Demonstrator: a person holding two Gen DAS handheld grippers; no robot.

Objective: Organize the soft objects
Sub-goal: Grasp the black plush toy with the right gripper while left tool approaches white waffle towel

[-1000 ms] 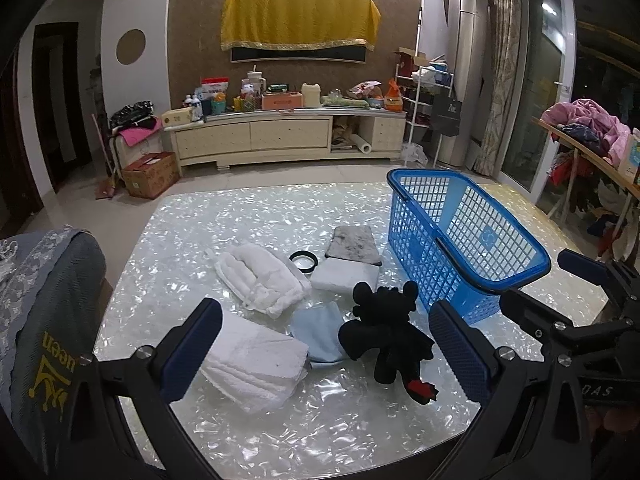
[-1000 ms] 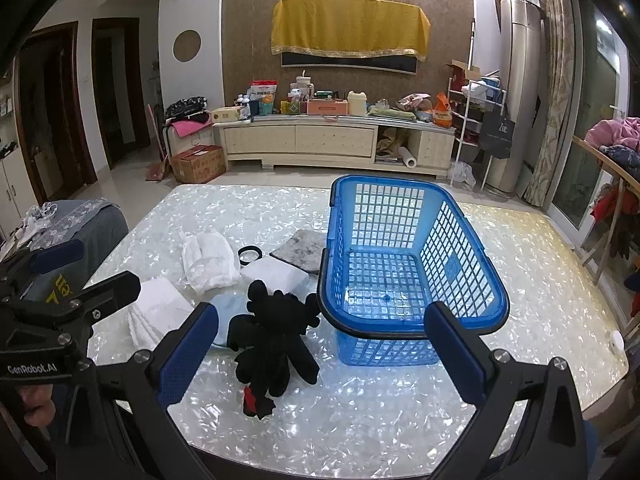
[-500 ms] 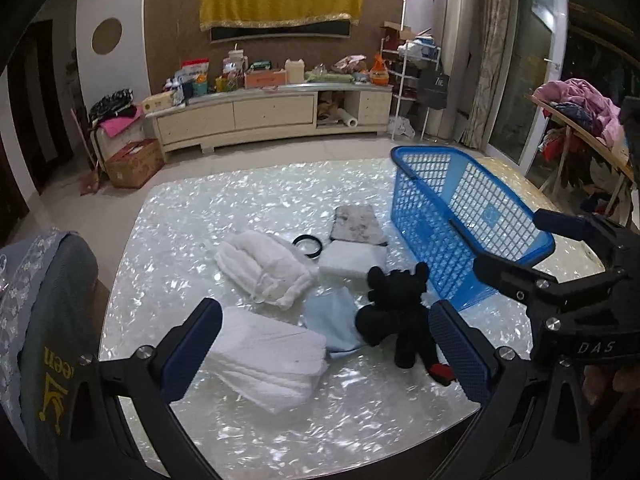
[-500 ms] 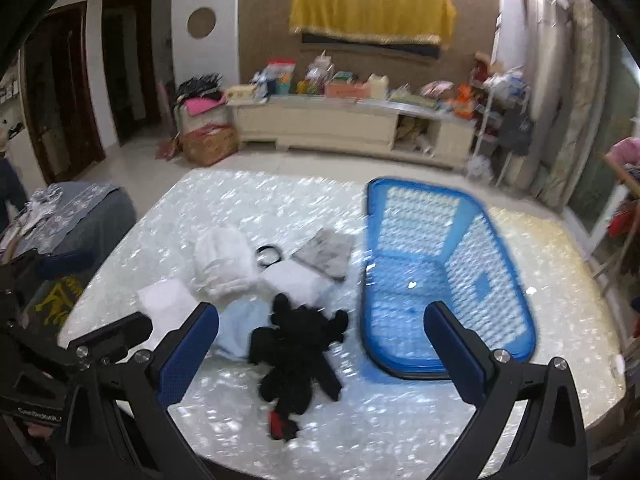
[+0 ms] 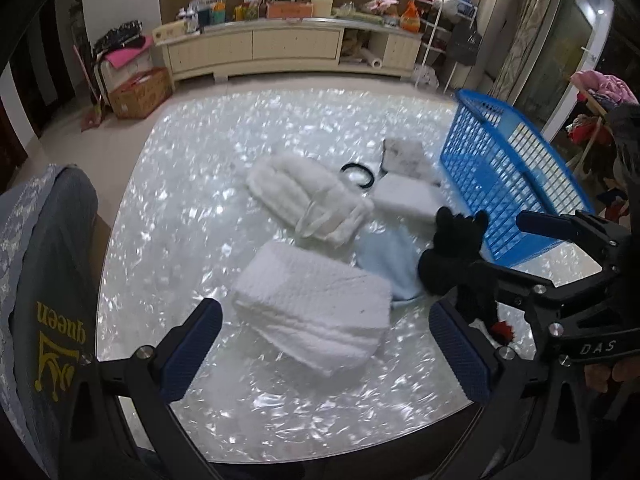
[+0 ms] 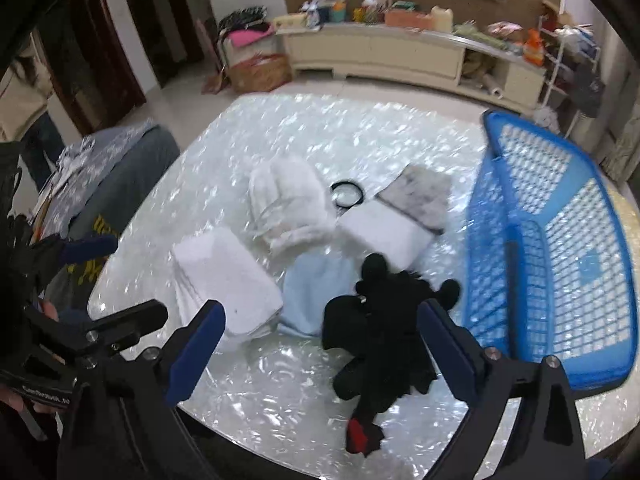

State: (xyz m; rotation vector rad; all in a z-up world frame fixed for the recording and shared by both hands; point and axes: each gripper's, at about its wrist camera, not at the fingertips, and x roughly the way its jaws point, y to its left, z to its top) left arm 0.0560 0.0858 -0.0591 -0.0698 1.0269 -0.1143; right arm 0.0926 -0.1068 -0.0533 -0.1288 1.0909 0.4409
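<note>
Left gripper point(image 5: 326, 346) with blue-padded black fingers spread wide, gripping nothing, hovering over the near edge of a shimmering pearl-white tabletop point(image 5: 192, 184). Directly between the pads, at twelve o'clock, a folded white waffle-textured towel point(image 5: 314, 306) lying flat. Beyond it at twelve o'clock, a fluffy white rolled towel point(image 5: 308, 200); at one o'clock, a pale blue folded cloth point(image 5: 390, 258) touching the waffle towel's far corner. Right gripper point(image 6: 322, 344) likewise spread wide and empty, its right pad close against a black plush toy with a red tail tip point(image 6: 380, 332), sprawled at twelve to one o'clock, partly over the pale blue cloth. Further out, a small white folded cloth point(image 6: 380, 232), a grey-mottled flat cloth point(image 6: 420, 194) and a black ring point(image 6: 347, 194) just beside the fluffy towel. At two o'clock, a blue plastic lattice basket point(image 6: 560, 264), nothing visible inside, near the plush. At nine o'clock, a grey chair back with yellow lettering point(image 5: 44, 280). Behind the table, a cream low cabinet point(image 5: 288, 46) crowded with bottles and boxes.
</note>
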